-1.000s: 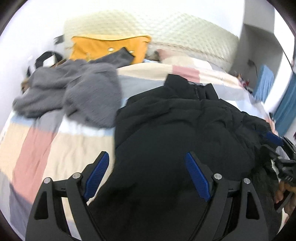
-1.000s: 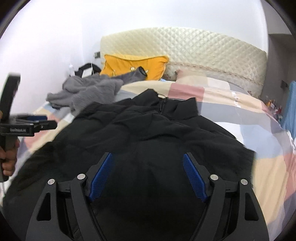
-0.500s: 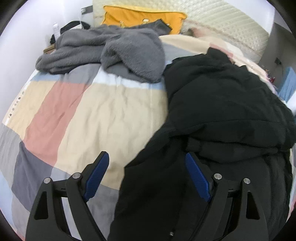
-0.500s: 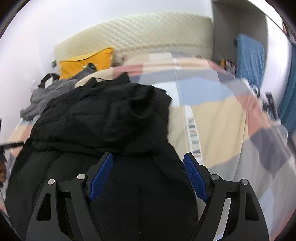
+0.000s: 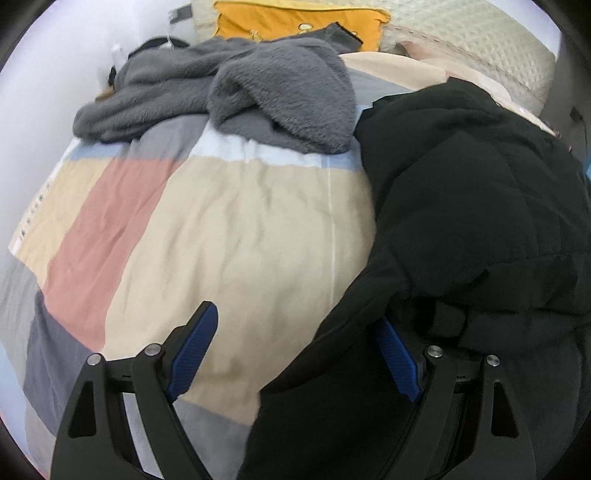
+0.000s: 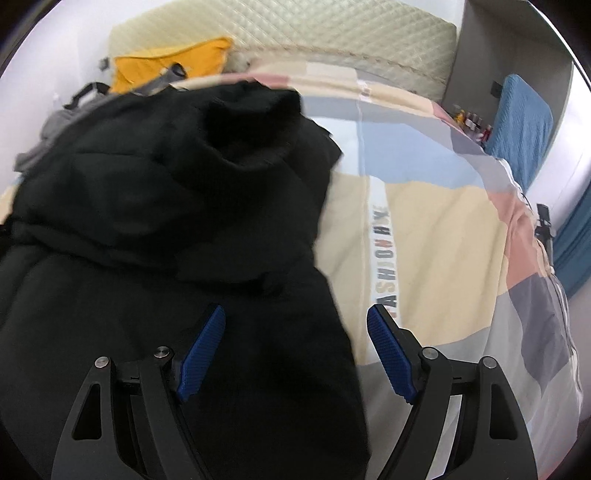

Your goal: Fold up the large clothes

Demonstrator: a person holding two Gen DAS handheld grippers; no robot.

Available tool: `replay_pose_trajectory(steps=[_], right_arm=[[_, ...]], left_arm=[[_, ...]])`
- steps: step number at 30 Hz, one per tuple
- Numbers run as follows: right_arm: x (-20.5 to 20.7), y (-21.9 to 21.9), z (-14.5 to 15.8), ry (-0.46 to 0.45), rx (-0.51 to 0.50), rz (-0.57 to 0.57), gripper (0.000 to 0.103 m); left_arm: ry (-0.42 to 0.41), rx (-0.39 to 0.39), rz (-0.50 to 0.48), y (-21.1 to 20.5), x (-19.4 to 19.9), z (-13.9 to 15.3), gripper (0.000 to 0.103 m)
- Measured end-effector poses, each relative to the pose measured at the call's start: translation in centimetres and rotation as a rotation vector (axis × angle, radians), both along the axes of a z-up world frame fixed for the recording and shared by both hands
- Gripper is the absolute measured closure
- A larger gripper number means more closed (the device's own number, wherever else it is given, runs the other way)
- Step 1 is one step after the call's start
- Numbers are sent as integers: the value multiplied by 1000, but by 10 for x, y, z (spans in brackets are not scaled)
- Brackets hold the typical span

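a: where is the black coat (image 5: 480,221) sitting right now?

b: it's lying on the patchwork bedspread (image 5: 229,236), filling the right half of the left camera's frame and the left half of the right one. its top part is already lying doubled over the lower body, so i'm guessing one fold is in.

a: and the left gripper (image 5: 295,354)?

b: it's hovering at the bottom centre with its fingers spread wide, pinching nothing. the coat's left edge is running between them, which looks like lining up for a side grab.

a: the right gripper (image 6: 295,350)?

b: also spread and empty, straddling the coat's right edge at the bottom of its frame, one blue pad over black fabric, the other over the bedspread. i'm reading it as both sides being squared up for the next fold.

a: anything crowding it?

b: a grey fleece garment (image 5: 258,88) is heaped at the upper left, touching or just beside the coat's shoulder, with a yellow pillow (image 5: 295,20) behind.
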State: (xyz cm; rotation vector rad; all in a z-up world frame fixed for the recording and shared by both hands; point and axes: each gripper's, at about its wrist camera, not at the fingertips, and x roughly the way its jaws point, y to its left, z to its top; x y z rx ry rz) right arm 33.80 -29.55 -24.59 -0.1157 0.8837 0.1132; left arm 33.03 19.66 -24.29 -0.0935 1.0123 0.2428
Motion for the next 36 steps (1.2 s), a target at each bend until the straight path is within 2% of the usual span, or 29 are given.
replay_pose_trajectory(steps=[3, 9, 15, 22, 27, 30, 36], right_arm=[[5, -11, -4, -26, 32, -37, 25], [11, -18, 6, -86, 108, -58, 25], [12, -27, 18, -133, 141, -87, 25], [18, -32, 5, -107, 108, -117, 20], [21, -40, -8, -70, 132, -132, 16], [19, -38, -4, -67, 131, -117, 16], [8, -36, 11, -26, 158, -147, 16]], left_arm=[[-33, 31, 27, -4, 8, 0, 18], [-88, 28, 66, 0, 18, 1, 18], [-121, 3, 106, 7, 16, 7, 17], [-78, -54, 151, 21, 18, -7, 13], [-76, -69, 154, 23, 17, -8, 13], [-66, -75, 149, 23, 17, -10, 13], [-65, -157, 170, 28, 4, 1, 13]])
